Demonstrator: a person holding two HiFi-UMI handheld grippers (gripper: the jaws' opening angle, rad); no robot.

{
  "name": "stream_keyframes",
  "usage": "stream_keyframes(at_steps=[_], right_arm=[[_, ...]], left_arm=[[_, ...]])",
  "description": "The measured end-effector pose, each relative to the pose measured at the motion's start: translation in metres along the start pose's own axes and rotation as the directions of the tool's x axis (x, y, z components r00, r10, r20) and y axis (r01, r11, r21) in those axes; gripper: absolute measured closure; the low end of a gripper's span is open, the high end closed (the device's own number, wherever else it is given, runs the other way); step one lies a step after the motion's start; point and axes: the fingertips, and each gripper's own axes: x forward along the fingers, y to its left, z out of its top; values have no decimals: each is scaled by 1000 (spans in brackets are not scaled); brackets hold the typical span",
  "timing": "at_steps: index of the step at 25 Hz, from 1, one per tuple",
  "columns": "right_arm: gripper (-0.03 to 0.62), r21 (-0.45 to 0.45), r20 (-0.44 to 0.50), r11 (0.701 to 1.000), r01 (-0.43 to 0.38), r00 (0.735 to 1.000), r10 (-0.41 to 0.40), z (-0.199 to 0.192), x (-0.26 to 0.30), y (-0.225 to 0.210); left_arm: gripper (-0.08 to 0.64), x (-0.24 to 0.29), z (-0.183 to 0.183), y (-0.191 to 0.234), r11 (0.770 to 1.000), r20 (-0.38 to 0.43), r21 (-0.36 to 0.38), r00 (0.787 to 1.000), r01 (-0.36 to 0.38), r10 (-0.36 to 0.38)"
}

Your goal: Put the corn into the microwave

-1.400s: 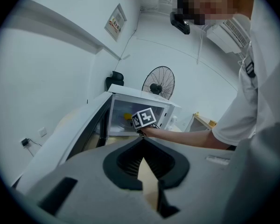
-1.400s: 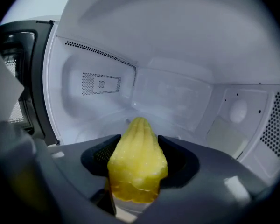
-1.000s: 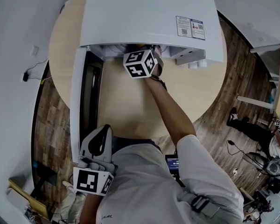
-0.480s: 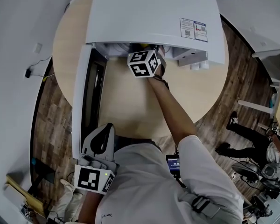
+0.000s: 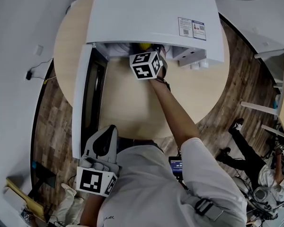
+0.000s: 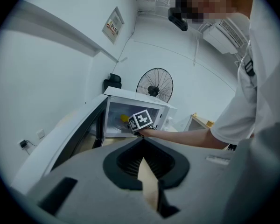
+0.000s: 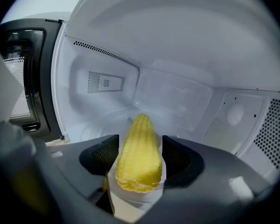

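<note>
The microwave (image 5: 151, 13) is seen at the upper middle of the head view, set on a round wooden table (image 5: 132, 108), with its door (image 5: 83, 103) swung fully open toward the lower left of the frame. The right gripper (image 7: 140, 146) is reached into the cavity at the end of an outstretched forearm (image 5: 173, 112); only its marker cube (image 5: 144, 64) is shown just below the front edge of the oven.

In the right gripper view the corn (image 7: 139, 155) is found at the lower middle of the frame, inside the white cavity, with its pointed end aimed at the back wall and its blunt end nearest the camera. It is flanked by the two dark pads. These jaws have just been opening and are spread wide; the cob is between them, and no firm press of the pads on it can be made out. A sliver of yellow is also caught under the oven's top edge in the head view.

The left gripper (image 6: 142, 143) is held low at the bottom left of the head view, close to the person's body. Its jaws are brought together at the tips, and nothing is held between them. A standing fan (image 6: 154, 85) is seen behind the oven in the left gripper view.
</note>
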Motion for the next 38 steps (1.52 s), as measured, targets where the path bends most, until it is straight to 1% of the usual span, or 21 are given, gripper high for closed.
stream_keyframes(at_steps=[16, 21, 25, 27, 32, 38], right_arm=[[301, 53, 75, 998, -22, 997, 18, 13, -32, -5], [314, 67, 93, 997, -33, 995, 27, 17, -41, -5], [336, 78, 97, 996, -34, 995, 27, 16, -49, -8], [364, 82, 100, 996, -30, 995, 22, 16, -53, -11], [373, 93, 92, 996, -15, 996, 6, 12, -64, -21], [408, 80, 86, 996, -30, 996, 23, 5, -80, -24]], left_arm=[[571, -7, -2, -17, 1000, 23, 9, 1000, 9, -10], [571, -8, -1, -21, 1000, 29, 14, 1000, 8, -9], [571, -8, 0, -26, 1000, 33, 19, 999, 11, -12], [571, -8, 0, -29, 1000, 36, 23, 999, 15, -16], [571, -7, 0, -39, 999, 39, 33, 999, 28, -29], [571, -7, 0, -50, 998, 47, 45, 998, 34, -36]])
